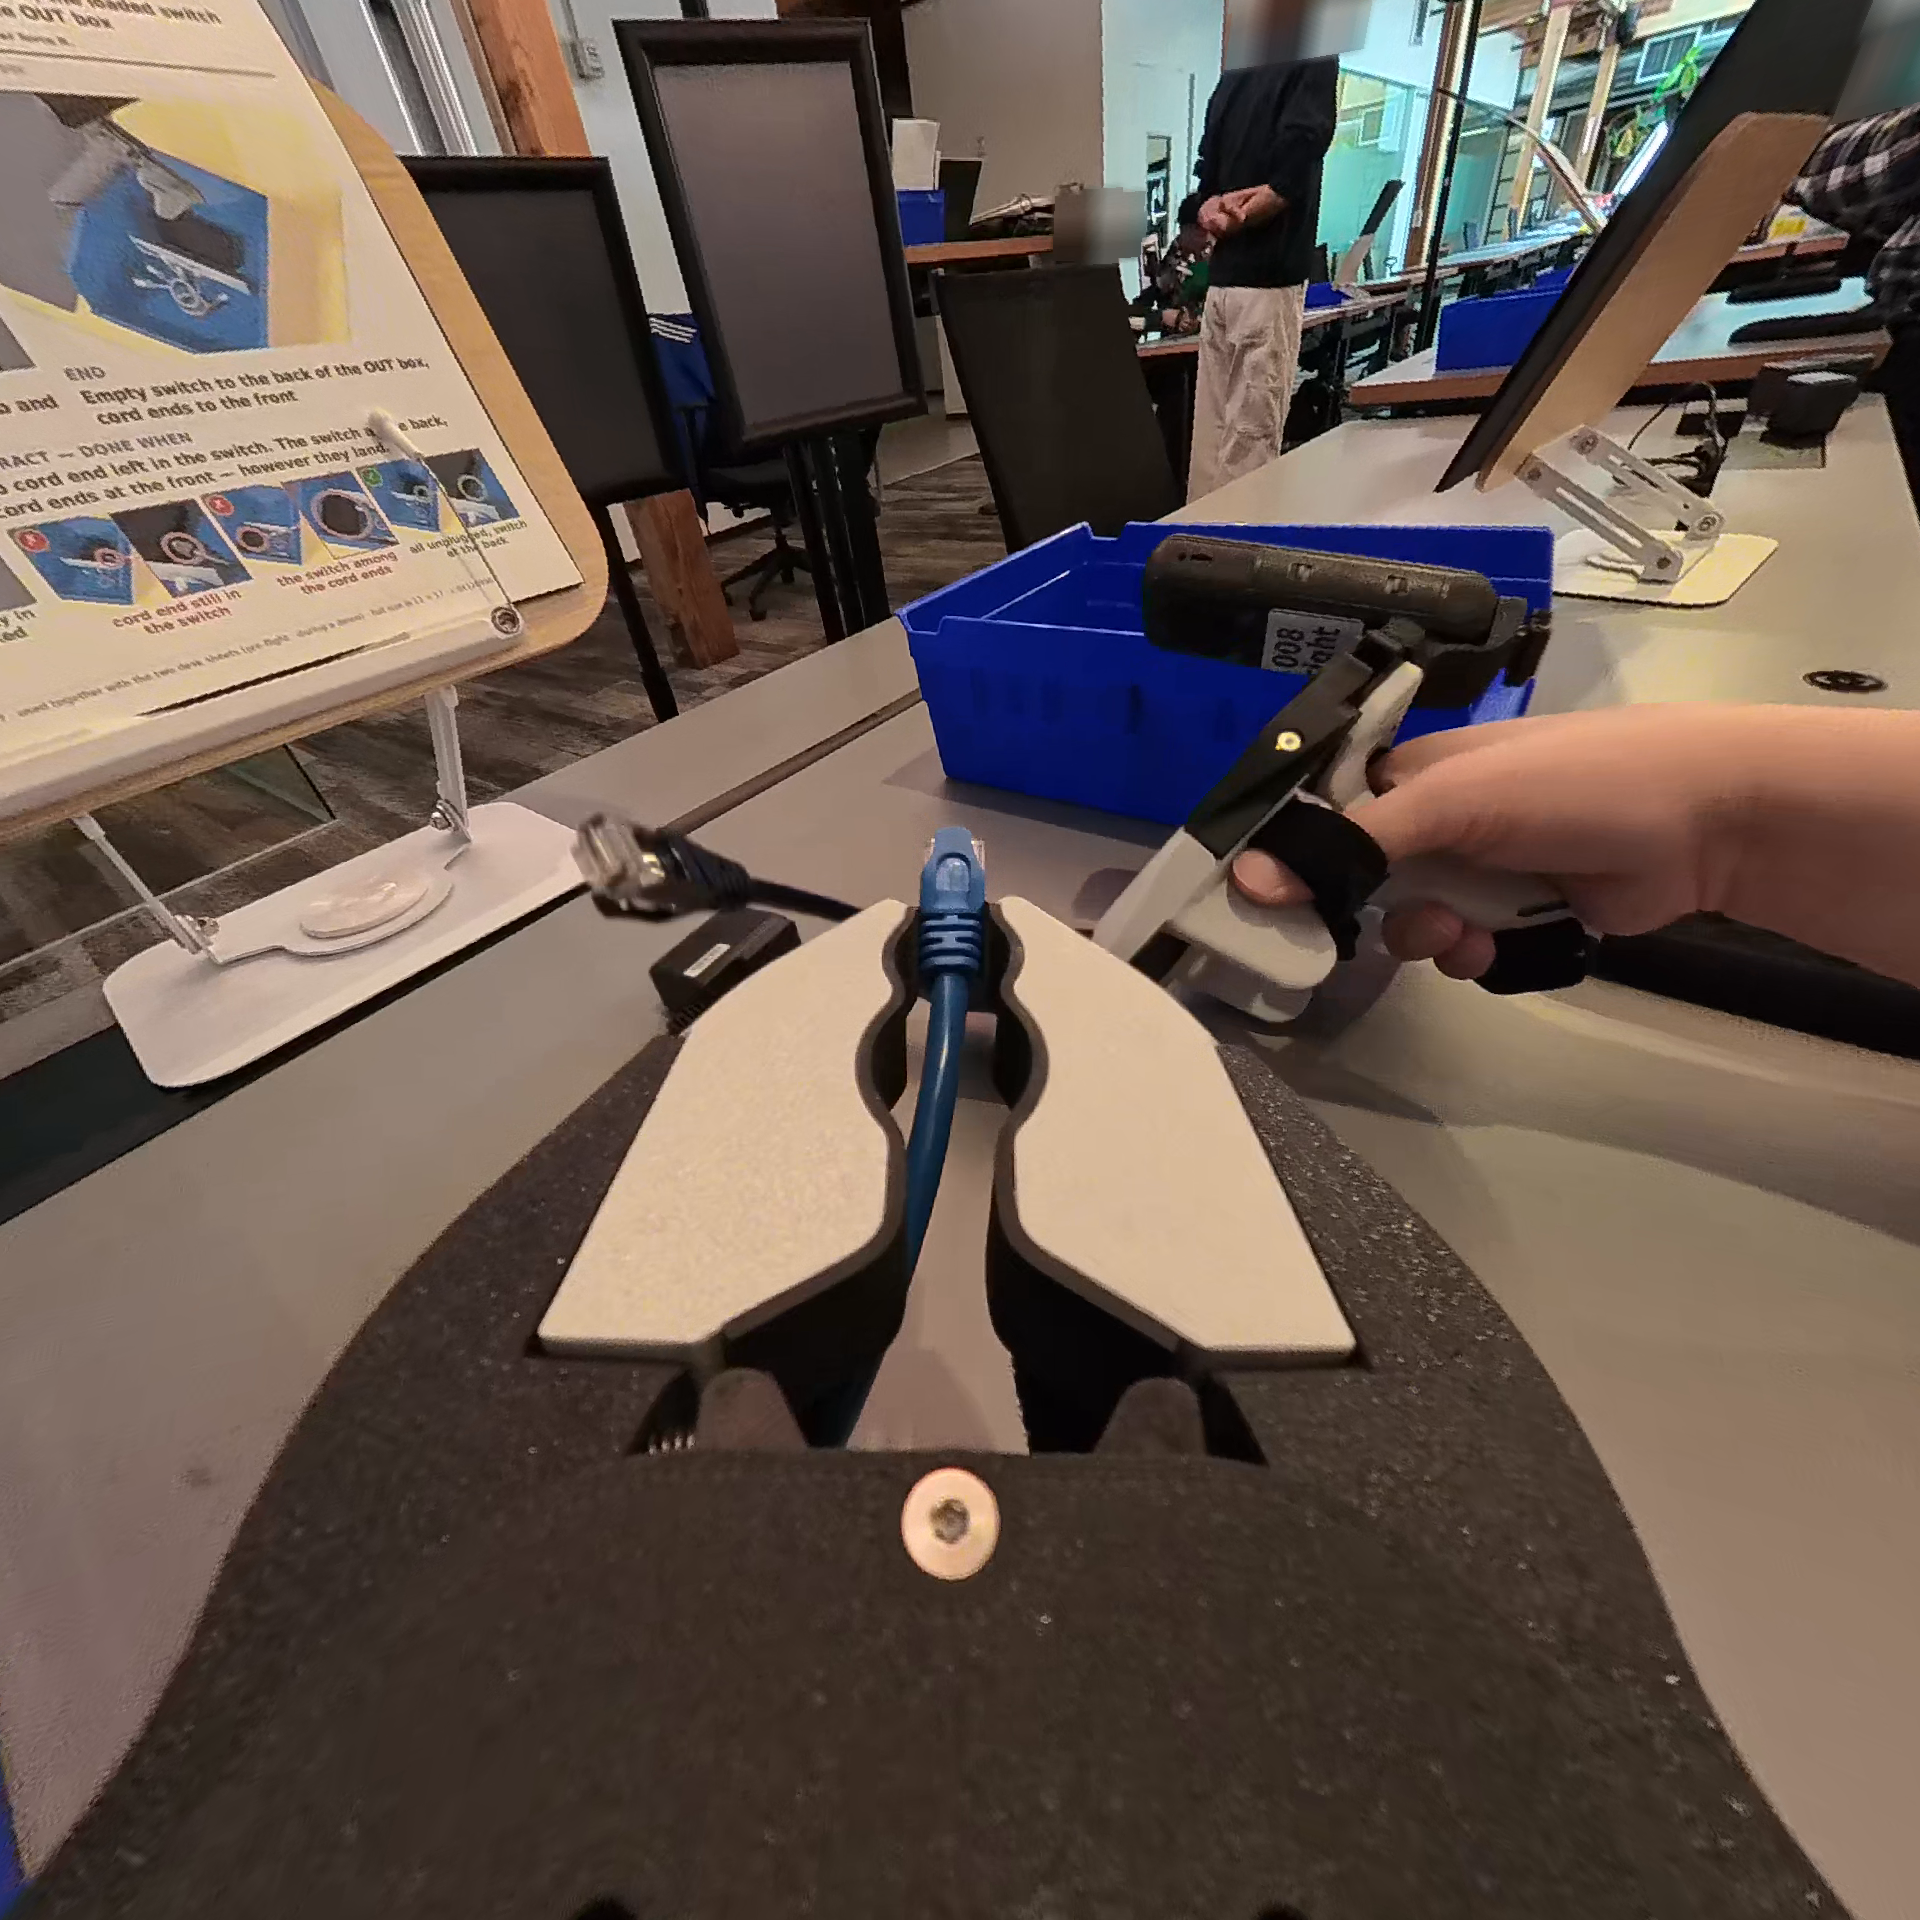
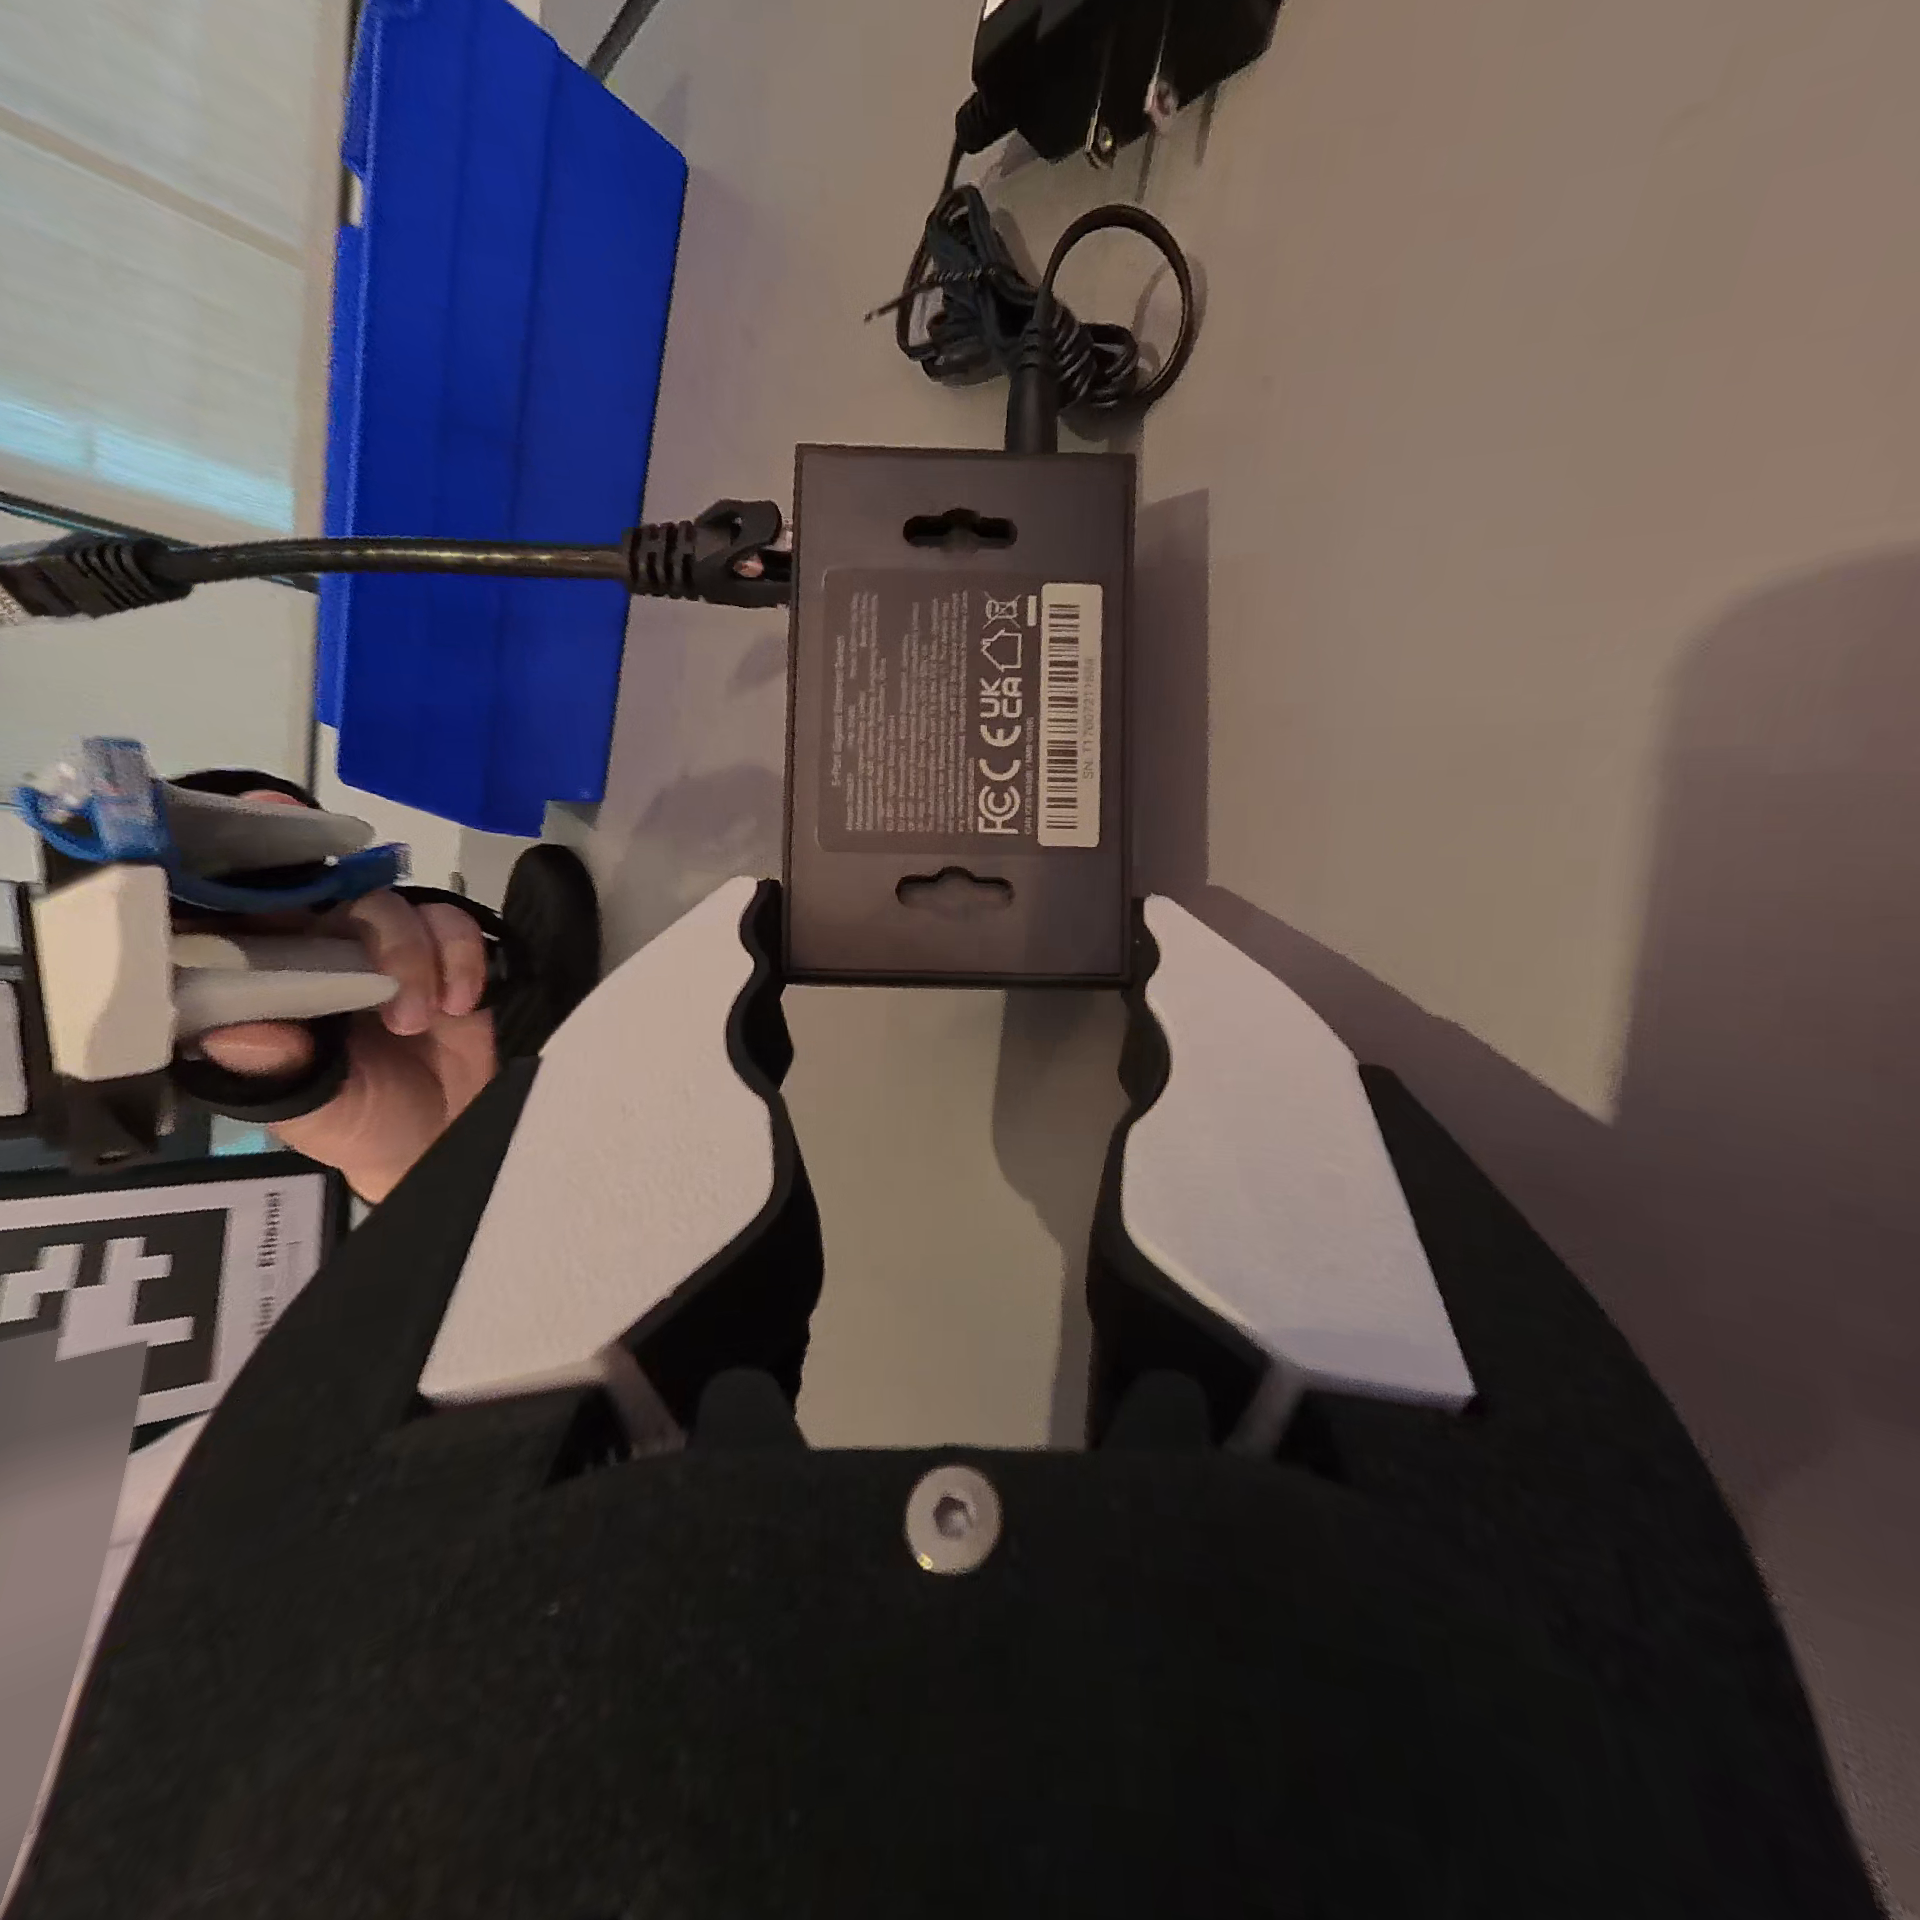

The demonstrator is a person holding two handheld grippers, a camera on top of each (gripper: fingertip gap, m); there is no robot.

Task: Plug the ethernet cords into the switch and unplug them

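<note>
Blue ethernet cord [image 1: 948, 935] sits pinched by its boot in the nearly closed left gripper [image 1: 951, 925], plug pointing forward; the right gripper [image 2: 951, 935], spread wide, clamps the black switch [image 2: 961, 707] by its near end on the grey table [image 2: 1455, 520], label side up. A black cord [image 2: 416, 561] is already plugged in. Since the ports are hidden on the switch's side, the blue plug could go in clip-side wrong or skewed and push the switch askew.

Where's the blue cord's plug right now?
In the left wrist view, the blue plug sticks out past the left gripper, whose fingertips pinch its boot, above the table.
</note>
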